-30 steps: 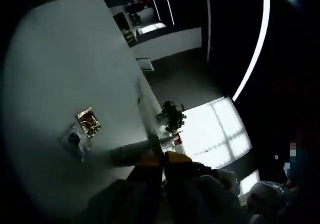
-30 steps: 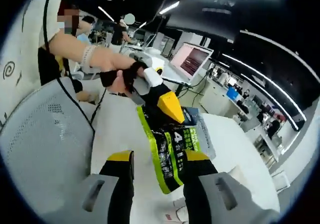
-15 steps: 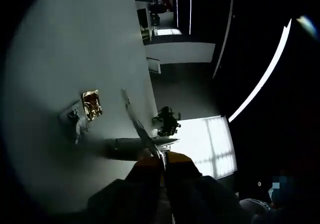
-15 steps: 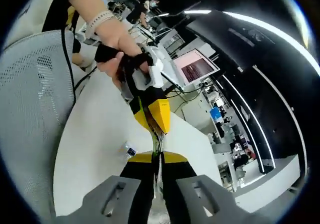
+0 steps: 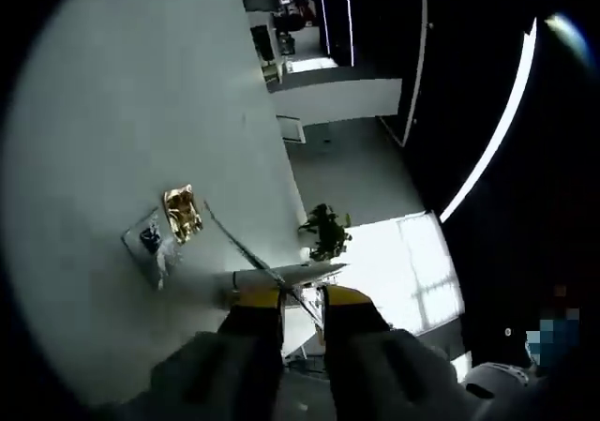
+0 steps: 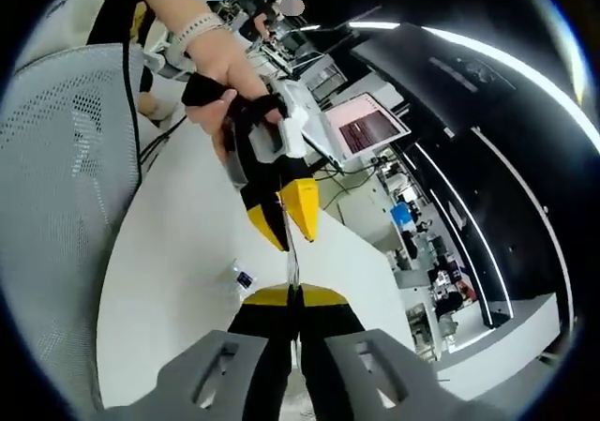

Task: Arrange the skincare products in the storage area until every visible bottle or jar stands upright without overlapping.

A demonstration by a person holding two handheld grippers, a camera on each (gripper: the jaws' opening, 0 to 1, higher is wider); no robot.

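Both views face each other over white table (image 5: 112, 93), seemingly close.

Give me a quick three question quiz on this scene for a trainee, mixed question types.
1. True or false: the right claw is shut on the thin packet.
2. On the white table, what lies next to the clear sachet? A) gold sachet B) glass jar C) spoon
3. Fill in: in the right gripper view, the left claw is carried by a person's ____.

Key: 1 true; 2 A; 3 hand.
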